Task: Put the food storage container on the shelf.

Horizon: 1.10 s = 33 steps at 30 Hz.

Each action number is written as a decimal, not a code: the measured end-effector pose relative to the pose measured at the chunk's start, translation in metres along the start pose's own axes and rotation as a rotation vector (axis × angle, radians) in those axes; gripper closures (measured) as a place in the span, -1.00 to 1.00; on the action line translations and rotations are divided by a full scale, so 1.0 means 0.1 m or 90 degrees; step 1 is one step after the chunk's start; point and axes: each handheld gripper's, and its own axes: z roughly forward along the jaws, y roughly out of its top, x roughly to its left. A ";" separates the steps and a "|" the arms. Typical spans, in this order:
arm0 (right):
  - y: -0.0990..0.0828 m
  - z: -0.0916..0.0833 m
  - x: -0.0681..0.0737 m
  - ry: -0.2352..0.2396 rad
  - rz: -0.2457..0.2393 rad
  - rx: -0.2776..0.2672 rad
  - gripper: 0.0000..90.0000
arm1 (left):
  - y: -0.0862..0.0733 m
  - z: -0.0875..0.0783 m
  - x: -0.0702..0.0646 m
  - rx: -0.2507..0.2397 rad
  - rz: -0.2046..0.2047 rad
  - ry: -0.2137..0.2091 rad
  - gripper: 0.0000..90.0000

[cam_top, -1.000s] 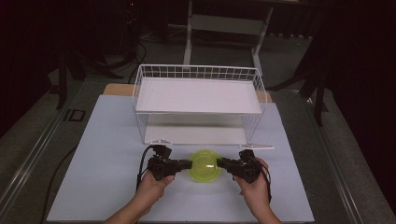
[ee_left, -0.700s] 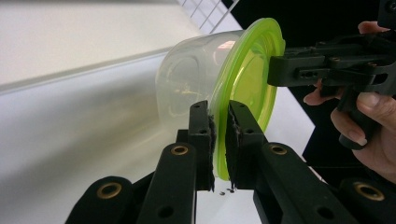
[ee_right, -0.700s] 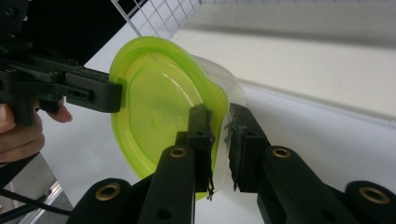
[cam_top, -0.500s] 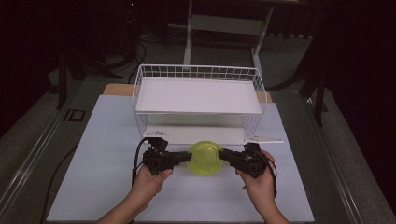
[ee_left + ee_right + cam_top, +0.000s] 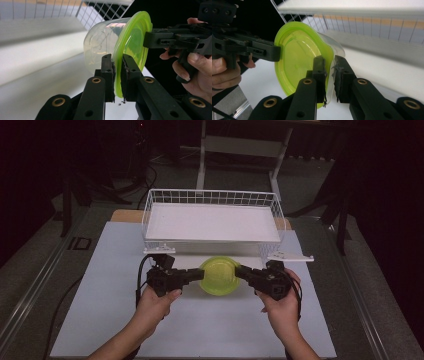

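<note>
The clear plastic container with the lime-green lid [image 5: 218, 275] hangs between the two grippers, just in front of the white wire basket shelf [image 5: 212, 222] and a little below its top deck. The left gripper [image 5: 201, 273] pinches the lid's rim from one side, the right gripper [image 5: 237, 271] from the opposite side; both pairs of jaws stand narrow, clamped on that thin green edge (in each gripper view the rim runs straight down between the pads). The container is tipped so the lid faces the person and the clear body [image 5: 100, 45] points toward the basket; its axis runs from person to basket, across the line joining the grippers. Both hands are equally near, so I judge the coming move a shared one: carrying it forward onto the basket's white deck. The front wire wall [image 5: 210, 198] of the basket stands in the way and must be cleared. Beyond the basket, the metal legs of a stand [image 5: 240, 145] rise from the dark floor.
</note>
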 end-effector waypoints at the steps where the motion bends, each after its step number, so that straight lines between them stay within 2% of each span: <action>1: 0.03 -0.01 0.01 0.000 -0.002 -0.003 0.79 | 0.03 -0.02 0.00 -0.002 0.002 -0.002 0.83; 7: 0.30 -0.02 0.07 -0.006 -0.014 -0.016 0.79 | 0.22 -0.10 -0.02 -0.027 0.004 -0.002 0.83; 10: 0.33 -0.02 0.07 -0.007 -0.014 -0.020 0.79 | 0.27 -0.12 -0.02 -0.033 0.002 -0.003 0.83; 11: 0.42 -0.01 0.07 -0.009 -0.014 -0.023 0.78 | 0.36 -0.13 -0.03 -0.035 0.000 0.000 0.83; 16: 0.54 0.00 0.06 -0.012 -0.012 -0.028 0.78 | 0.49 -0.15 -0.04 -0.037 0.004 0.009 0.83; 18: 0.64 0.00 0.06 -0.015 -0.015 -0.034 0.78 | 0.60 -0.18 -0.04 -0.044 0.007 0.010 0.83; 25: 0.88 0.04 0.02 -0.001 -0.022 -0.049 0.79 | 0.80 -0.19 0.01 -0.066 0.003 0.014 0.82; 33: 1.05 0.15 -0.01 -0.019 -0.020 -0.046 0.79 | 0.95 -0.14 0.11 -0.070 -0.007 0.043 0.81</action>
